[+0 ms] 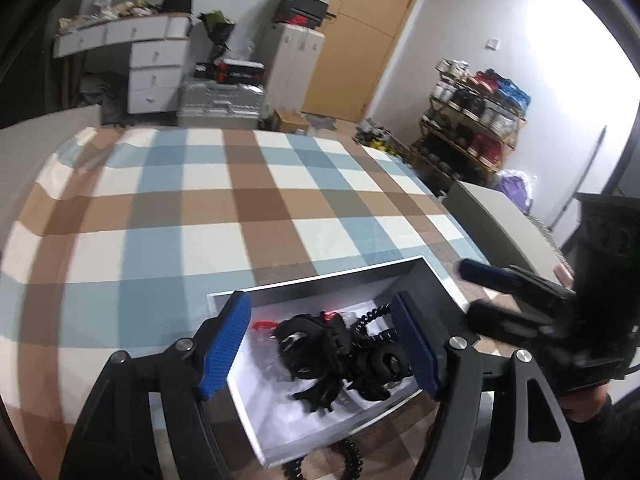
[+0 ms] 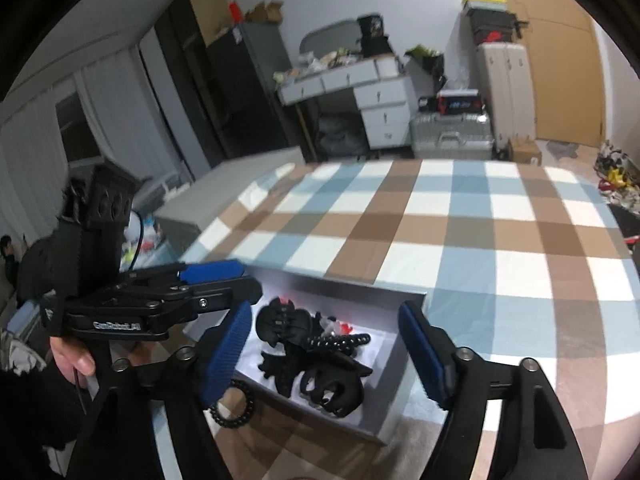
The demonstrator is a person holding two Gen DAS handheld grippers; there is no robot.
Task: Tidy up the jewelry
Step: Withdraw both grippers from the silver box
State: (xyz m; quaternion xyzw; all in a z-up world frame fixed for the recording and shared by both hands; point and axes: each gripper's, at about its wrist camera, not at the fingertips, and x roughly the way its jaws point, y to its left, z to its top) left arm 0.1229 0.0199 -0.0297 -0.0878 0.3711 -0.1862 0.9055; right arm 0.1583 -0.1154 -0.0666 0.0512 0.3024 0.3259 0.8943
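A shallow white box lies on the checked cloth near its front edge. Inside is a heap of black claw clips, a black coil hair tie and a small red piece. My left gripper hangs open over the box, its blue pads apart and holding nothing. From the right side, the box and clips sit under my open right gripper, which is also empty. Another black coil tie lies outside the box by its near corner. Each gripper shows in the other's view: right gripper, left gripper.
The blue, brown and white checked cloth stretches far behind the box. A person's hand holds the left gripper's handle. Beyond the table stand white drawers, a silver suitcase, a shoe rack and a wooden door.
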